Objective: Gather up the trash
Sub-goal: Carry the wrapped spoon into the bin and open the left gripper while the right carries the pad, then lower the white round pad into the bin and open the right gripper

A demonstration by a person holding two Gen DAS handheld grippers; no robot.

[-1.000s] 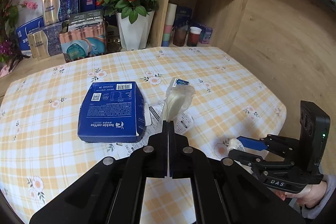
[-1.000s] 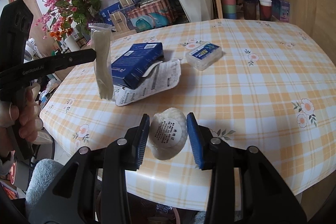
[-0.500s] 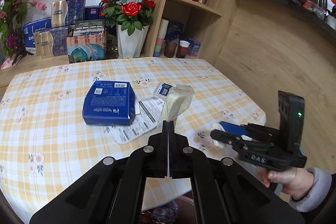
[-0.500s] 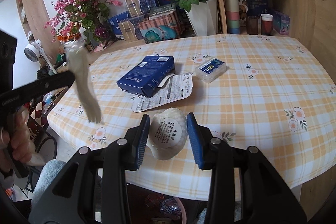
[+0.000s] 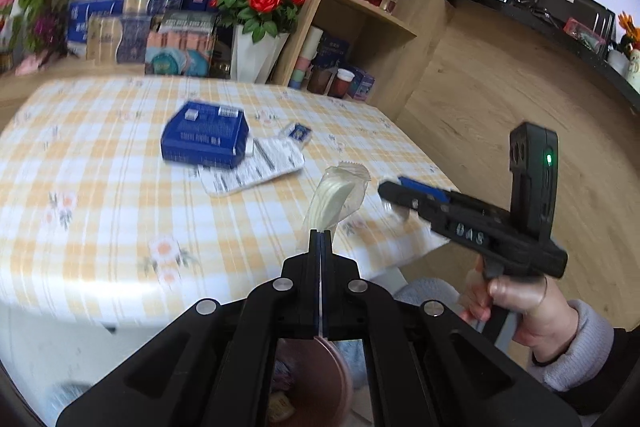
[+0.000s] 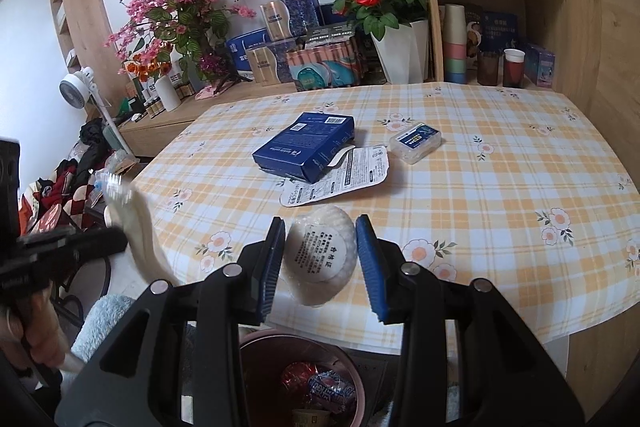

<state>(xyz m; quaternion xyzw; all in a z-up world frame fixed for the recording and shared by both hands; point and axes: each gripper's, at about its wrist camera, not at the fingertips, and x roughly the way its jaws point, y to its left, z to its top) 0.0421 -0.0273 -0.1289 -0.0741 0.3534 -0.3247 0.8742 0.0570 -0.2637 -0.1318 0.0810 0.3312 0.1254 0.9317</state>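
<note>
My left gripper (image 5: 321,233) is shut on a clear plastic wrapper (image 5: 334,197) and holds it in the air off the table's near edge, above a pink trash bin (image 5: 320,375). My right gripper (image 6: 320,247) is shut on a white crumpled wrapper with a round label (image 6: 322,255), held over the near table edge above the same bin (image 6: 304,383), which holds some trash. The left gripper with its wrapper (image 6: 136,227) shows blurred at the left of the right wrist view. The right gripper (image 5: 394,189) shows at the right of the left wrist view.
On the checked tablecloth (image 6: 500,187) lie a blue coffee box (image 6: 304,147), a flat white printed package (image 6: 340,179) and a small clear box (image 6: 416,141). Flower vases, boxes and cups stand behind the table. A wooden shelf stands at the right.
Both grippers have drawn back from the table toward its near edge, still holding their wrappers. The pink bin has come into view below them.
</note>
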